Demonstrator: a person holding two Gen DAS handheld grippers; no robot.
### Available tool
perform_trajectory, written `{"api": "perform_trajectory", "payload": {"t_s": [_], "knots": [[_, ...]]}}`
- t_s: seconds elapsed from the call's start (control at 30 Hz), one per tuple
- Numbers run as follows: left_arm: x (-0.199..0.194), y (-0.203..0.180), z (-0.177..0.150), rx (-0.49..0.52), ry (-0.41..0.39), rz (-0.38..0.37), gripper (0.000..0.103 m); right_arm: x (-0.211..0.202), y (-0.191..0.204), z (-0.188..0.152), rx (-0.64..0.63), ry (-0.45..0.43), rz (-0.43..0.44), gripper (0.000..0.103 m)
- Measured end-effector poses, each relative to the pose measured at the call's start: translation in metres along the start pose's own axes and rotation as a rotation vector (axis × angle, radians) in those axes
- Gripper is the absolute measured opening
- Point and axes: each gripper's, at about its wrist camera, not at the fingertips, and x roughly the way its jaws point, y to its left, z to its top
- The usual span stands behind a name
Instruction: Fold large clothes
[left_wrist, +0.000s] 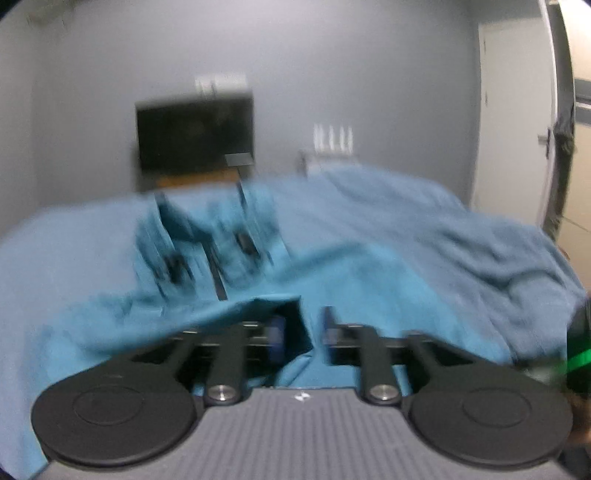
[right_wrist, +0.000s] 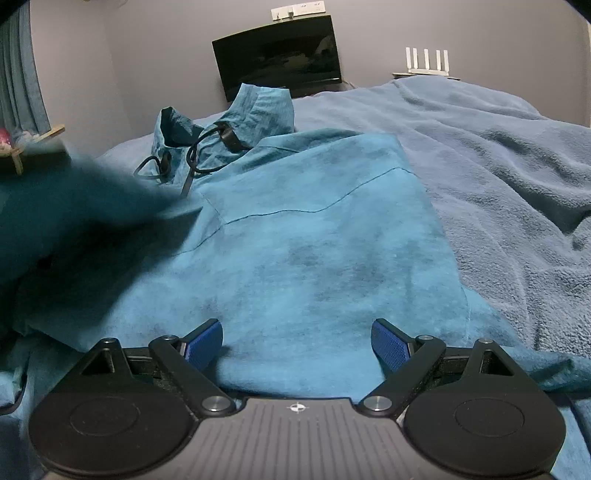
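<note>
Teal hooded jacket lies spread on a blue fleece blanket covering the bed, its hood and black drawstrings toward the far wall. The left gripper stands partly open with a flap of teal cloth draped over one finger; whether that fold is free I cannot tell through the blur. If it snags, the laid-over part may drag back off. The right gripper hangs wide open just above the jacket's body, holding nothing, so nothing pins the cloth.
</note>
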Motion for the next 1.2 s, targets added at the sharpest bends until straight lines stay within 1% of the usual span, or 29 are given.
{"api": "perform_trajectory", "payload": {"t_s": [0.03,0.07,0.17,0.23,0.27,0.3,0.33,0.4,0.43,0.47,0.57,0.63,0.7,0.77,0.83,0.9,1.0,1.03,1.13,1.2], "knots": [[0.0,0.003,-0.01,-0.005,0.01,-0.008,0.059,0.0,0.0,0.0,-0.001,0.0,0.001,0.089],[-0.003,0.005,-0.015,-0.011,0.01,-0.012,0.07,0.0,0.0,0.0,-0.002,0.0,0.002,0.089],[-0.019,0.021,-0.025,-0.034,0.015,-0.005,0.08,0.001,0.0,0.0,-0.006,0.0,0.004,0.089],[-0.048,0.04,-0.035,-0.062,0.017,0.01,0.084,0.0,0.001,0.0,-0.013,0.0,0.005,0.089],[-0.058,0.05,-0.04,-0.074,0.006,0.026,0.089,0.0,0.002,0.0,-0.018,-0.002,0.008,0.089],[-0.077,0.068,-0.045,-0.081,-0.006,0.047,0.093,-0.001,0.003,0.0,-0.024,-0.005,0.011,0.089],[-0.093,0.079,-0.052,-0.086,-0.025,0.095,0.098,-0.002,0.004,0.0,-0.032,-0.008,0.015,0.089],[-0.112,0.101,-0.066,-0.121,-0.037,0.187,0.098,-0.005,0.01,-0.001,-0.054,-0.017,0.025,0.089],[-0.114,0.114,-0.074,-0.167,-0.037,0.231,0.098,-0.007,0.014,-0.002,-0.073,-0.026,0.031,0.089],[-0.115,0.129,-0.084,-0.237,-0.038,0.264,0.098,-0.01,0.019,-0.002,-0.095,-0.038,0.038,0.089],[-0.11,0.162,-0.105,-0.403,-0.016,0.324,0.098,-0.022,0.039,-0.006,-0.172,-0.078,0.078,0.089],[-0.104,0.175,-0.114,-0.457,0.027,0.352,0.098,-0.033,0.059,-0.009,-0.228,-0.103,0.108,0.089],[-0.095,0.183,-0.119,-0.484,0.075,0.365,0.098,-0.043,0.082,-0.008,-0.287,-0.128,0.134,0.088],[-0.091,0.184,-0.121,-0.479,0.075,0.362,0.098,-0.051,0.109,-0.007,-0.383,-0.157,0.166,0.088],[-0.093,0.182,-0.124,-0.461,0.068,0.361,0.098,-0.054,0.141,-0.006,-0.525,-0.187,0.168,0.088],[-0.091,0.183,-0.126,-0.459,0.068,0.36,0.098,-0.051,0.172,-0.006,-0.646,-0.193,0.16,0.085],[-0.093,0.189,-0.127,-0.494,0.06,0.352,0.098,-0.036,0.21,-0.007,-0.735,-0.144,0.187,0.081],[-0.094,0.191,-0.125,-0.509,0.054,0.35,0.098,-0.028,0.222,-0.006,-0.763,-0.122,0.182,0.08],[-0.101,0.196,-0.127,-0.539,0.046,0.347,0.098,-0.003,0.25,-0.007,-0.816,-0.083,0.111,0.073],[-0.101,0.198,-0.127,-0.55,0.047,0.343,0.098,0.011,0.26,-0.006,-0.839,-0.057,0.066,0.069]]}}
